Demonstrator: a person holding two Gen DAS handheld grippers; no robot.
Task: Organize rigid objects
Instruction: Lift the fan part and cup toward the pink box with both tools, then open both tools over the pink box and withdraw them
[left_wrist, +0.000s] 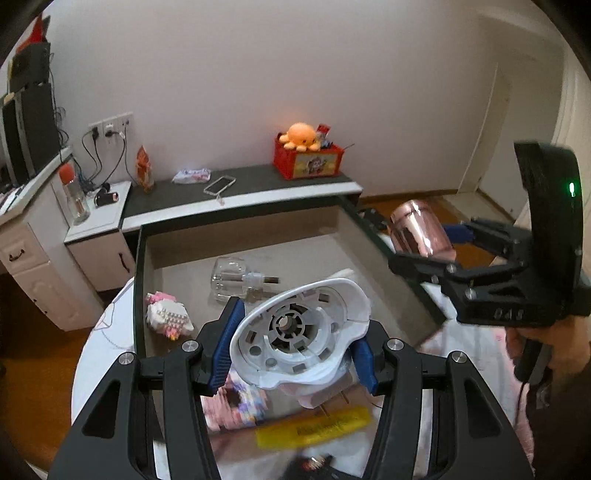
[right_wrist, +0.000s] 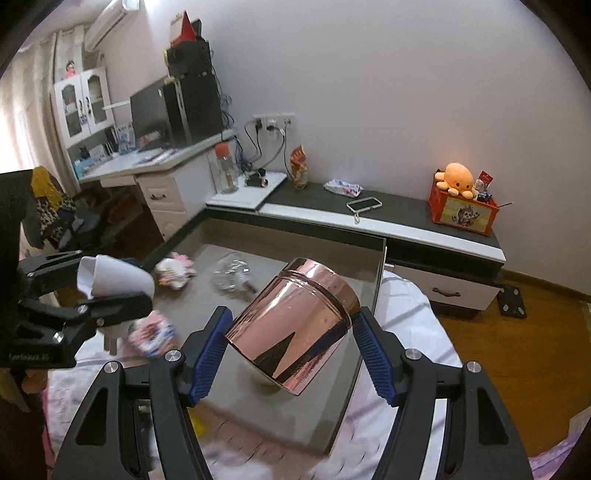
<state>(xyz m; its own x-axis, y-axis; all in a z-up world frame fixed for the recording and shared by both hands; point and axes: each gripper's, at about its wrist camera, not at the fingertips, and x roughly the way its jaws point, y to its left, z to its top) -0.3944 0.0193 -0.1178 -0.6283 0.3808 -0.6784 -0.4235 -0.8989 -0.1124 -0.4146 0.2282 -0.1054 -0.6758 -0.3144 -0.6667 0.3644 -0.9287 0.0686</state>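
We're mid-carry: the left gripper (left_wrist: 291, 343) has its jaws clamped on the white plug-in device (left_wrist: 299, 332), the right gripper (right_wrist: 291, 343) squeezes the tilted rose-gold cup (right_wrist: 295, 325), both above the open drawer (left_wrist: 295, 254). Next, probably, lower and release beside the glass bottle (left_wrist: 236, 280).

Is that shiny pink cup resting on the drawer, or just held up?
Apart. The right wrist view shows the pink cup tilted between the right gripper, above the drawer floor.

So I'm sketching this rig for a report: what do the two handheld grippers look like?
Both are matte black angular linkage frames with silver bolts. The left gripper and right gripper carry ribbed blue pads on their fingers. The right gripper's curved black housing shows a green light.
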